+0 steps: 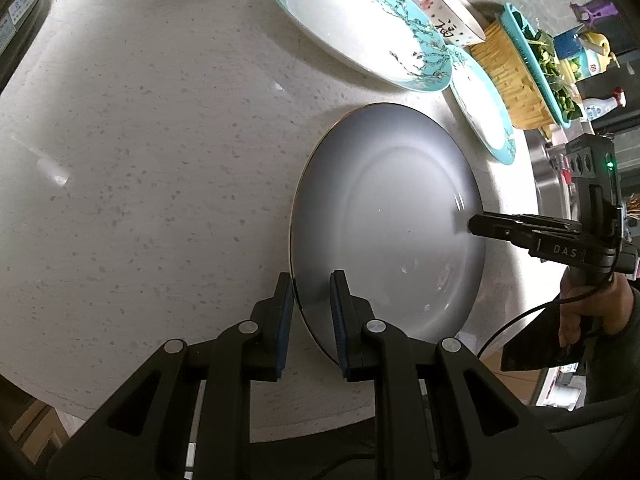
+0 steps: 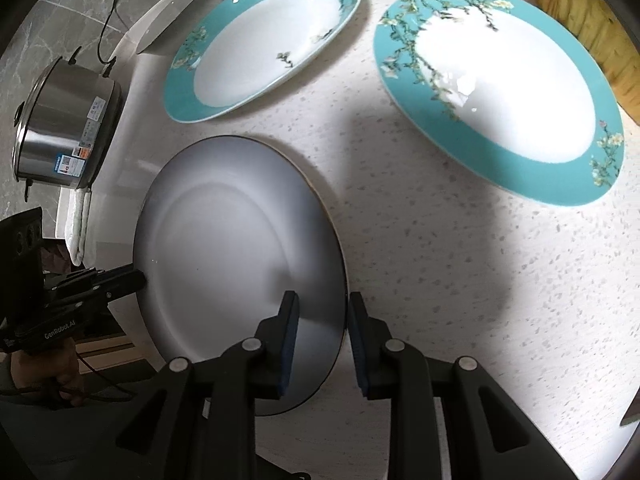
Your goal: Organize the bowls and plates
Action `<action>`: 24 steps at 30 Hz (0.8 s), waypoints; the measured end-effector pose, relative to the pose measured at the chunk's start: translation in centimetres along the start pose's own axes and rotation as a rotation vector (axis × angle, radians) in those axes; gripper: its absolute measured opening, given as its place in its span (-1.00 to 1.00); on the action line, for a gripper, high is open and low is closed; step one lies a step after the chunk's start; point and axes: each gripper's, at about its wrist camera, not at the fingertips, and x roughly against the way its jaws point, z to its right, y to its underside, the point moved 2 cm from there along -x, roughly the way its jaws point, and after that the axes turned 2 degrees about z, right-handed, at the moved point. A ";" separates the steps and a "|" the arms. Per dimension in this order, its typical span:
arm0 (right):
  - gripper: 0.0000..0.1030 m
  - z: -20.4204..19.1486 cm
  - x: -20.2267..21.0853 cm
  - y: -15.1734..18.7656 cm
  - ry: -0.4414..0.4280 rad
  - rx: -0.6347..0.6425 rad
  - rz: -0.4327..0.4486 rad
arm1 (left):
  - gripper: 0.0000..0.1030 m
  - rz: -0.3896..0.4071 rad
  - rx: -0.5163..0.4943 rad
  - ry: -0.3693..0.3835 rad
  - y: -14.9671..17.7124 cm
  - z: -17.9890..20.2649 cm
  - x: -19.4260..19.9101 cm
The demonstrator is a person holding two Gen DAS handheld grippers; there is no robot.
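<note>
The grey plate (image 1: 384, 220) is held just above the speckled counter (image 1: 160, 140), gripped at opposite rims. The left gripper (image 1: 310, 320) clamps its near-left edge, pads on either side of the rim; the right gripper (image 2: 322, 344) straddles the opposite edge, apparently clamped, though contact of the outer pad is unclear. The plate is round, smooth and glossy, with a thin gold rim and a shallow well. Beyond it lie two turquoise-bordered plates with blossom branches, the nearer plate (image 2: 500, 92) and the farther plate (image 2: 264, 44), apart from each other. A patterned bowl (image 1: 452, 16) and a bamboo mat (image 1: 508, 76) lie beside them; a steel pot (image 2: 64, 128) stands at the counter's edge
</note>
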 end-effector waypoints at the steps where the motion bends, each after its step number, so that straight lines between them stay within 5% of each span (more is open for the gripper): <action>1: -0.47 0.0 0.0 0.0 0.004 0.005 0.001 | -0.68 -0.003 0.003 -0.001 0.0 -0.2 -0.1; 18: -0.31 -1.7 -0.2 0.7 0.090 0.084 0.057 | -0.64 0.011 0.070 0.028 -0.5 -1.4 -0.4; 21: -0.01 -1.5 1.0 0.5 0.089 0.069 0.105 | -0.61 0.059 0.075 0.010 -1.2 -1.8 1.3; 22: 0.19 -1.1 2.1 0.4 0.087 0.054 0.144 | -0.55 0.076 0.076 0.000 -1.5 -1.9 2.0; 23: 0.37 -0.6 3.1 0.3 0.079 0.039 0.182 | -0.29 0.099 0.075 -0.003 -2.0 -1.7 2.8; 24: 0.46 -0.1 4.2 0.2 0.066 0.020 0.225 | 0.18 0.136 0.067 0.006 -2.9 -1.4 3.9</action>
